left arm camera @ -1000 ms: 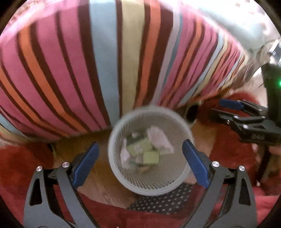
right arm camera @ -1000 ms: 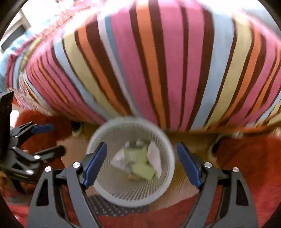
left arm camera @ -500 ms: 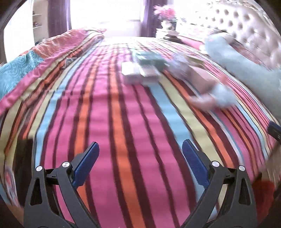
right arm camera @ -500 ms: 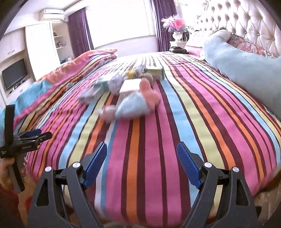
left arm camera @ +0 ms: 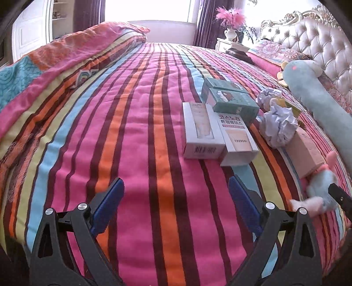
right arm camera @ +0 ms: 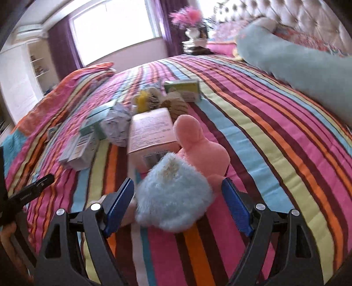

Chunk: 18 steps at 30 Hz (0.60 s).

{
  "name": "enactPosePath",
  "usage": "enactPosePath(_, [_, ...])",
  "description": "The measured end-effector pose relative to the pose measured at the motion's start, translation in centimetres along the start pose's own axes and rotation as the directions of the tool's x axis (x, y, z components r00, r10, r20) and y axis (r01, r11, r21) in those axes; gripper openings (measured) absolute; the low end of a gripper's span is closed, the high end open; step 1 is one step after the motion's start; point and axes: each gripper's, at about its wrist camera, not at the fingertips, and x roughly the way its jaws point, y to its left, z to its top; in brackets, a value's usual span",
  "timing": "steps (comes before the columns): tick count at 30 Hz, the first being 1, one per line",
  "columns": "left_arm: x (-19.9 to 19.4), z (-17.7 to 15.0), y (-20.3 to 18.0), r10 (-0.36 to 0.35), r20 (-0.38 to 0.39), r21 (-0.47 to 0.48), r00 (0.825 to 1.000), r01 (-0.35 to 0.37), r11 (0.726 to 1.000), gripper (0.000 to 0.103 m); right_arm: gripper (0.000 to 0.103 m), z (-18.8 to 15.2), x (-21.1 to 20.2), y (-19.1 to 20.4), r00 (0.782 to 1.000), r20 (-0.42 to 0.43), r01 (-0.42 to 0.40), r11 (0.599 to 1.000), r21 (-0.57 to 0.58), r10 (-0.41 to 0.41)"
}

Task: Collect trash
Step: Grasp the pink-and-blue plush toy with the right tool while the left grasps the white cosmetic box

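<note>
Trash lies on the striped bedspread (left arm camera: 136, 123): two white boxes (left arm camera: 202, 129), two green boxes (left arm camera: 228, 96), crumpled paper (left arm camera: 278, 125) and a pink box (left arm camera: 305, 151). My left gripper (left arm camera: 176, 202) hovers open over bare bedspread, short of the white boxes, with nothing between its fingers. My right gripper (right arm camera: 178, 200) is open, and a blue and pink plush toy (right arm camera: 176, 191) lies between its fingertips; the pads do not press on it. Behind the toy are the pink box (right arm camera: 151, 132), the crumpled paper (right arm camera: 115, 127) and a green box (right arm camera: 183, 89).
A long teal plush pillow (left arm camera: 319, 105) lies along the right side by the tufted headboard (left arm camera: 319, 41). A folded quilt (left arm camera: 55, 66) is heaped at the left. A vase of pink flowers (left arm camera: 231, 19) stands on a nightstand behind the bed. The left gripper (right arm camera: 30, 191) shows at the right wrist view's left edge.
Both grippers rose from above the mesh waste basket on the floor to over the bed. Since half a second ago they moved in closer to the boxes and the plush toy.
</note>
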Motion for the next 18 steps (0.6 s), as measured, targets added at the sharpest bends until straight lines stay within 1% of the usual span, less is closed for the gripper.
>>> enactPosePath(3, [1.0, 0.6, -0.3, 0.002, -0.008, 0.011, 1.000, -0.002, 1.000, 0.093, 0.078, 0.5, 1.1, -0.2, 0.999, 0.001, 0.051, 0.999, 0.002, -0.051])
enactPosePath(4, [1.4, 0.8, -0.4, 0.012, -0.011, 0.018, 1.000, -0.011, 1.000, 0.093, 0.081, 0.6, 1.5, -0.4, 0.998, 0.001, 0.059, 0.998, -0.006, -0.059])
enactPosePath(5, [1.8, 1.0, -0.5, 0.025, -0.012, 0.024, 1.000, -0.025, 0.999, 0.093, 0.088, 0.7, 1.8, -0.6, 0.999, -0.004, 0.054, 0.998, -0.018, -0.055])
enactPosePath(6, [2.1, 1.3, -0.6, 0.039, -0.011, 0.030, 0.999, -0.039, 0.999, 0.093, 0.089, 0.8, 2.2, -1.0, 0.998, -0.022, 0.051, 0.998, -0.027, -0.052])
enactPosePath(10, [3.2, 2.4, -0.8, 0.044, -0.009, 0.054, 0.999, -0.044, 0.998, 0.093, 0.089, 0.7, 3.0, -2.2, 0.998, -0.062, -0.023, 1.000, -0.007, 0.023])
enactPosePath(15, [4.9, 2.6, -1.8, 0.069, -0.045, 0.120, 0.997, -0.063, 0.991, 0.093, 0.089, 0.6, 3.4, -1.9, 0.996, -0.080, -0.041, 0.999, -0.013, 0.040])
enactPosePath(18, [5.6, 2.6, -2.1, 0.065, -0.068, 0.127, 0.996, -0.056, 0.990, 0.093, 0.089, 0.6, 3.6, -2.1, 0.994, -0.089, -0.059, 0.998, 0.000, 0.059])
